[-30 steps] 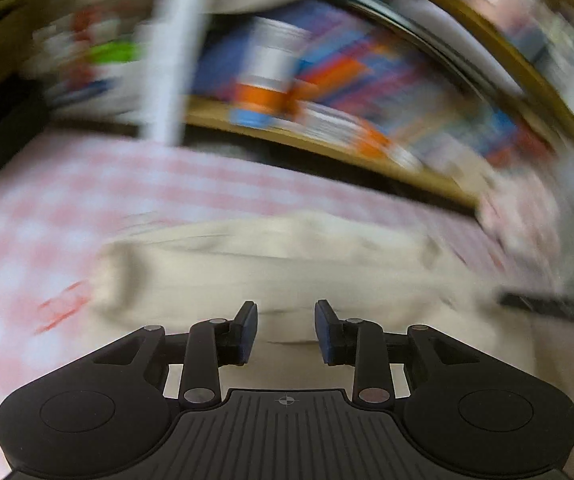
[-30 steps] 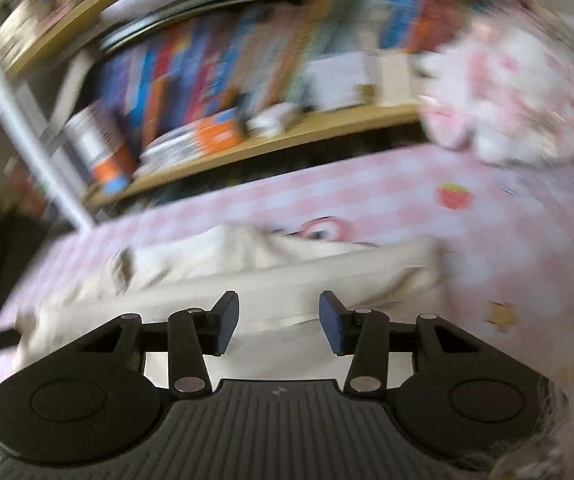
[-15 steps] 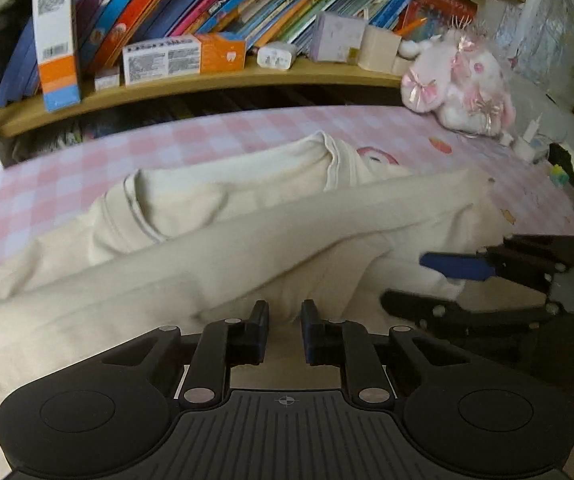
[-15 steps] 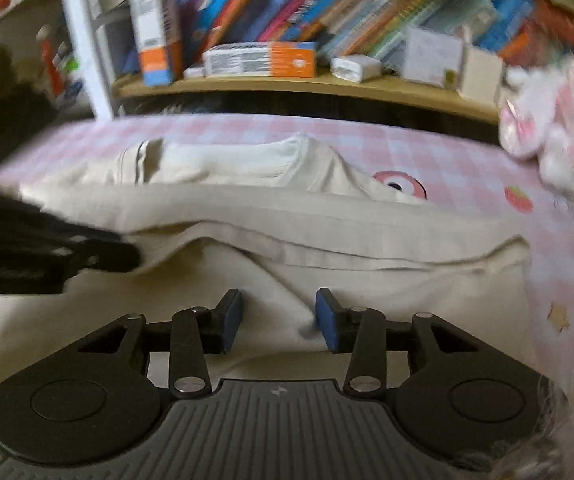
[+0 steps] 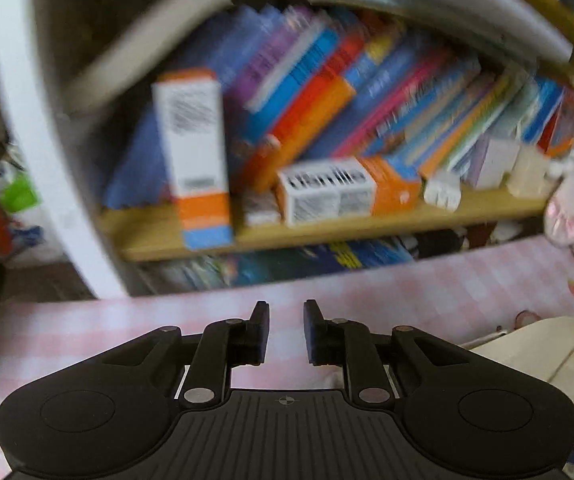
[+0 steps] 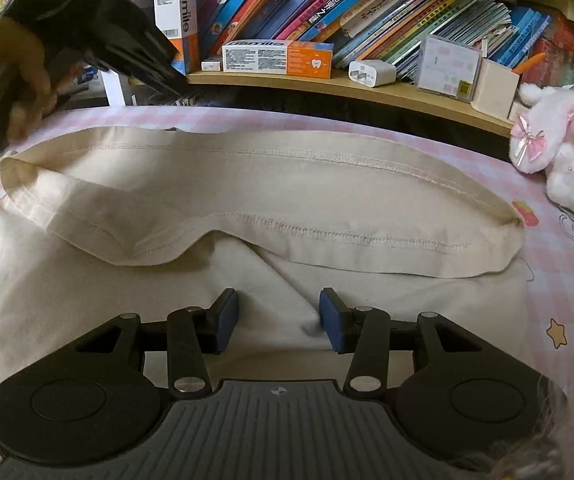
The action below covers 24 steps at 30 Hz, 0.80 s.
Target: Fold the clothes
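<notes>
A beige T-shirt point(image 6: 287, 200) lies on the pink checked cloth, its stitched hem folded over as a wide band across the middle. My right gripper point(image 6: 279, 316) hovers low over the shirt's near part, open, blue pads apart with only flat fabric below them. My left gripper point(image 5: 285, 322) is over bare checked cloth to the left of the shirt point(image 5: 547, 352), its jaws a narrow gap apart and empty. In the right wrist view its black body point(image 6: 119, 40) shows raised at the top left, held by a hand point(image 6: 27, 80).
A wooden shelf point(image 6: 367, 92) runs behind the table with leaning books point(image 6: 327, 8), toothpaste boxes point(image 6: 279, 58) and a white charger point(image 6: 371, 72). A white and pink plush toy point(image 6: 567, 152) sits at the right edge. A white post point(image 5: 39, 140) stands at the left.
My left gripper has left the shirt, swinging left and up, and its view now blurs toward the shelf. My right gripper stays open over the shirt, whose folded hem band now lies flat.
</notes>
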Available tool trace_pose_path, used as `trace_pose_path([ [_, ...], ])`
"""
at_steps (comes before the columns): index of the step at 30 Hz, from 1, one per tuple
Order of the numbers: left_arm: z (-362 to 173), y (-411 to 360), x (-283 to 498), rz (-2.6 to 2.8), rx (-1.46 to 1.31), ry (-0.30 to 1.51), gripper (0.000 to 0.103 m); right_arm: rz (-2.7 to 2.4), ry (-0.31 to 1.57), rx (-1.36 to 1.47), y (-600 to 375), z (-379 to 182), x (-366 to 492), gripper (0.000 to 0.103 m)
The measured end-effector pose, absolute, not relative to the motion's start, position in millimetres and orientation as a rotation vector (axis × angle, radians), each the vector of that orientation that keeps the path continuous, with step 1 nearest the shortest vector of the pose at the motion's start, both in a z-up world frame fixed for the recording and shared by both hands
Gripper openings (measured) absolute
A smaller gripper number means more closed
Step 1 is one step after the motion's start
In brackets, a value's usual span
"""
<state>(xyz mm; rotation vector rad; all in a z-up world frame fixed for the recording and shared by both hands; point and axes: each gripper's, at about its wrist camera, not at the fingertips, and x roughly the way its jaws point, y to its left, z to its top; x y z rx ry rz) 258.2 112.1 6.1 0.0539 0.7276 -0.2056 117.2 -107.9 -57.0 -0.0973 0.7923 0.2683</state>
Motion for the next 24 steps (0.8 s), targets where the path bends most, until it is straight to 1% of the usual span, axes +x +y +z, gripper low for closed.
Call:
trace_pose_path([
  [1, 10.0, 120.1, 249.4, -0.222, 0.041, 0.715, 0.018, 0.269, 0.791, -0.096, -108.2, -57.2, 117.0, 0.043],
  [4, 12.6, 131.3, 208.9, -0.374, 0.004, 0.76, 0.018, 0.269, 0.787, -0.091, -108.0, -57.9, 115.5, 0.045],
  [9, -9.4, 100.0, 132.3, -0.584, 0.013, 0.881, 0.018, 0.269, 0.778, -0.09, -107.1, -58.9, 115.1, 0.047],
  [12, -31.6, 76.7, 113.0, -0.637, -0.012, 0.955, 0.017, 0.28, 0.78, -0.089, -106.4, -58.9, 114.5, 0.053],
  [14, -47.5, 62.8, 111.5, -0.633, -0.015, 0.997, 0.016, 0.3, 0.787, -0.1, -103.5, -59.2, 115.3, 0.063],
  [15, -53.4, 59.0, 117.0, -0.616, -0.017, 1.012, 0.013, 0.305, 0.791, -0.105, -102.3, -59.1, 115.7, 0.065],
  [18, -51.7, 56.6, 148.1, -0.54, -0.02, 0.981, 0.012, 0.317, 0.801, -0.116, -100.4, -58.8, 116.0, 0.067],
  [20, -40.3, 60.0, 187.6, -0.409, 0.034, 0.899, 0.012, 0.322, 0.801, -0.117, -101.2, -58.7, 115.5, 0.067],
  [22, -19.6, 70.8, 218.8, -0.267, 0.015, 0.806, 0.012, 0.324, 0.801, -0.118, -101.4, -58.6, 115.4, 0.067],
  [24, 8.8, 88.2, 233.8, -0.214, -0.069, 0.703, 0.013, 0.327, 0.805, -0.122, -101.4, -58.0, 115.7, 0.067],
])
